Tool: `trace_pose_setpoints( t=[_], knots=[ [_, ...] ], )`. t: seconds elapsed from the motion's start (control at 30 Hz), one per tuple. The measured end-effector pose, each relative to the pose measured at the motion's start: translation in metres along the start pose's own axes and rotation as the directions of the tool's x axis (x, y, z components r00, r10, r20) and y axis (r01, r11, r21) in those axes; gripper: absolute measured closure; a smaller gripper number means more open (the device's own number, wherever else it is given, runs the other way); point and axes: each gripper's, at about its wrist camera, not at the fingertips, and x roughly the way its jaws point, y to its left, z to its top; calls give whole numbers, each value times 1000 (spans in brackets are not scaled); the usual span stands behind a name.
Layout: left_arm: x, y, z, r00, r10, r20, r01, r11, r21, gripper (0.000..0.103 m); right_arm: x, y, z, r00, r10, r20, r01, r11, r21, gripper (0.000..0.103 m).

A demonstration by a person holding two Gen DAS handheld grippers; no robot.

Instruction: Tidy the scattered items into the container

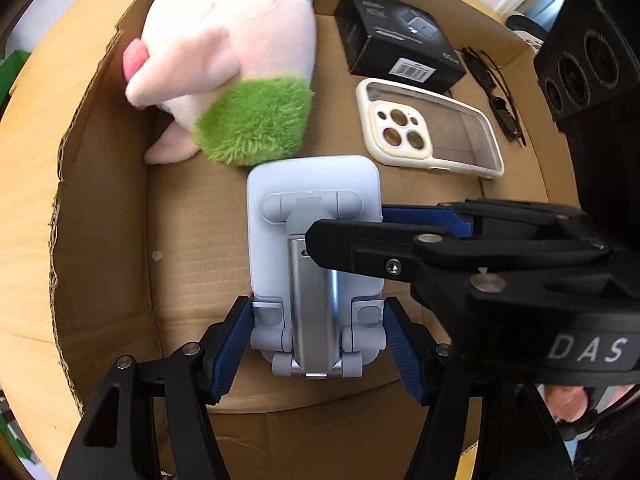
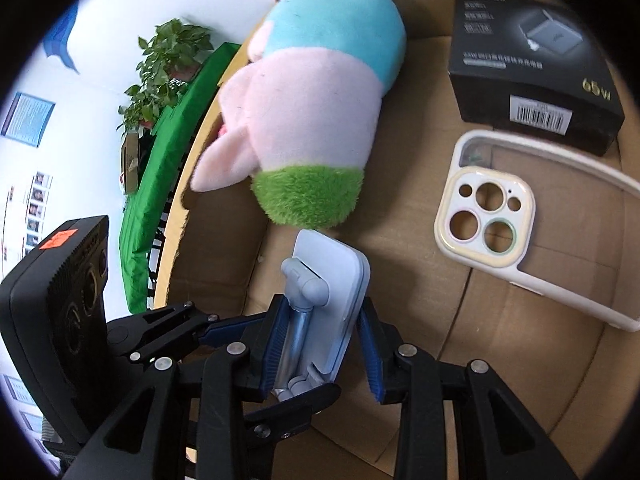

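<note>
A pale blue folding phone stand (image 1: 316, 240) is held over the floor of a cardboard box (image 1: 100, 216). My left gripper (image 1: 318, 344) is shut on the stand's near hinge end. My right gripper (image 1: 352, 236) reaches in from the right with its jaws around the stand's middle. In the right wrist view the stand (image 2: 324, 304) sits between the right gripper's (image 2: 322, 344) blue pads; the left pad touches it, the right pad stands slightly off. A pink, blue and green plush toy (image 1: 228, 68), a white phone case (image 1: 428, 128), a black charger box (image 1: 400, 36) and dark sunglasses (image 1: 496, 92) lie inside the box.
The box (image 2: 224, 264) rests on a light wooden table (image 1: 28, 184). A green cloth (image 2: 176, 152) and a potted plant (image 2: 168, 64) lie beyond the table. The plush toy (image 2: 312, 108), phone case (image 2: 520, 232) and charger box (image 2: 532, 64) fill the far half of the box.
</note>
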Motion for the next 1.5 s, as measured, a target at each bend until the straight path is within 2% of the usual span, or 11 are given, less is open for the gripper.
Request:
trace_pose_setpoints(
  t=[0.2,0.4,0.6,0.67,0.73,0.8,0.9,0.97,1.13,1.23,1.5],
  knots=[
    [0,4,-6,1000,-18,-5,18,999,-30,32,3,0,-2,1000,9,-4,-9,1000,12,69],
    [-6,3,-17,1000,3,17,-2,1000,-28,27,2,0,-7,1000,-11,8,11,1000,6,52],
    [-49,-3,-44,984,35,175,-35,999,-4,22,-43,10,-16,988,-54,145,59,998,-32,34],
    [-72,0,-45,958,62,280,-69,997,16,18,-72,17,-31,968,-89,235,108,992,-71,30],
    [-100,-3,-66,893,109,437,-132,991,23,16,-105,20,-56,922,-152,355,197,976,-96,25],
    [-121,-6,-81,808,139,573,-181,983,17,4,-132,23,-92,832,-277,482,350,934,-69,24],
    [-139,-18,-98,664,153,732,-203,979,-20,0,-146,35,-140,635,-469,614,578,815,25,22],
    [-140,-25,-114,601,155,784,-200,979,-40,0,-148,33,-170,597,-478,644,609,793,23,22],
    [-135,-56,-134,544,152,825,-185,981,-59,0,-153,31,-206,509,-513,692,648,757,84,22],
    [-136,-71,-148,511,157,845,-196,979,-63,0,-157,37,-214,498,-505,704,638,764,97,22],
    [-137,-83,-162,540,174,824,-184,979,-86,0,-166,38,-232,519,-482,706,617,783,81,22]
  ],
)
